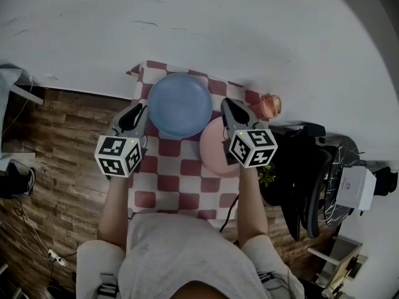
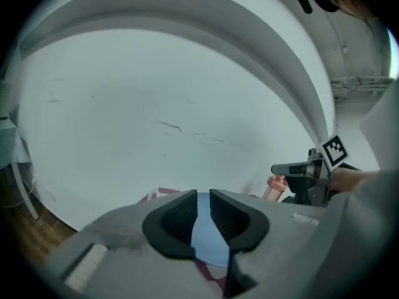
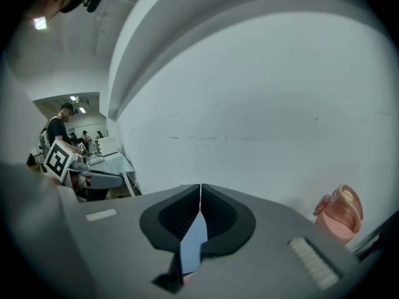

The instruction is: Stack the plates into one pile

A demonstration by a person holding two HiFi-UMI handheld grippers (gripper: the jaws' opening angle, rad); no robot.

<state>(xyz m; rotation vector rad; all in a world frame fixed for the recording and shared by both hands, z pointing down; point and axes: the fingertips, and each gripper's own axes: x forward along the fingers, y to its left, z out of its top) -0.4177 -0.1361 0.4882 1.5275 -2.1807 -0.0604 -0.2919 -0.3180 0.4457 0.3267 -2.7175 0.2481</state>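
Not stacked yet: blue plate (image 1: 179,104) was seen beside pink plate (image 1: 212,148); L gripper (image 1: 141,109) part-open, R gripper (image 1: 226,102) closed, nothing held.

My left gripper (image 2: 203,197): jaws a narrow gap apart, pads not pressing on anything. Blue plate (image 2: 207,242) shows through the gap, checked cloth (image 2: 161,194) around it. White wall (image 2: 156,92) ahead. Right gripper (image 2: 278,169) off right, pink bottle (image 2: 274,186) beside it.

plain white wall (image 1: 206,23), faint scuffs. wood plank floor (image 1: 56,136) at left, cables (image 1: 37,248) lying on it. red-and-white checked cloth (image 1: 177,167) against the wall. black office chair (image 1: 308,167) at right, white box (image 1: 356,189) beside it. ceiling light (image 3: 40,22) on.
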